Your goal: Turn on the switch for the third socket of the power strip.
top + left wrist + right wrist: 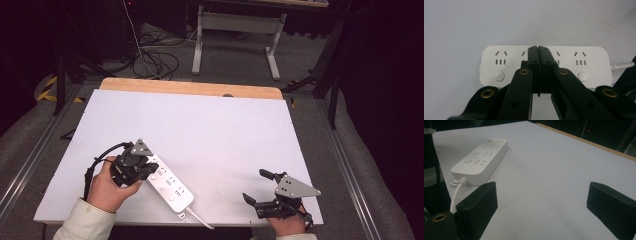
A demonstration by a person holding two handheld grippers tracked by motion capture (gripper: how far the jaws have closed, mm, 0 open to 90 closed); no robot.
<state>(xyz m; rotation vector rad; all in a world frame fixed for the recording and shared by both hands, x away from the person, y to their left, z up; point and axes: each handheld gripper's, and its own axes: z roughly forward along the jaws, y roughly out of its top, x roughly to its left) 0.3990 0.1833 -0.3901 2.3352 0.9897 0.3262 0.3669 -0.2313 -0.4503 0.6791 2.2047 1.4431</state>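
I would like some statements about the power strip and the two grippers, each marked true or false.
1. The left gripper has its jaws shut together. True.
2. The power strip lies on the white table. True.
3. The right gripper is closed on the strip's cable. False: its jaws stand wide apart with nothing between them.
4. The strip has a plug inserted in one socket. False: the sockets in view hold no plug.
5. The left gripper is above the strip, near its middle. True.
6. The strip is black. False: it is white.
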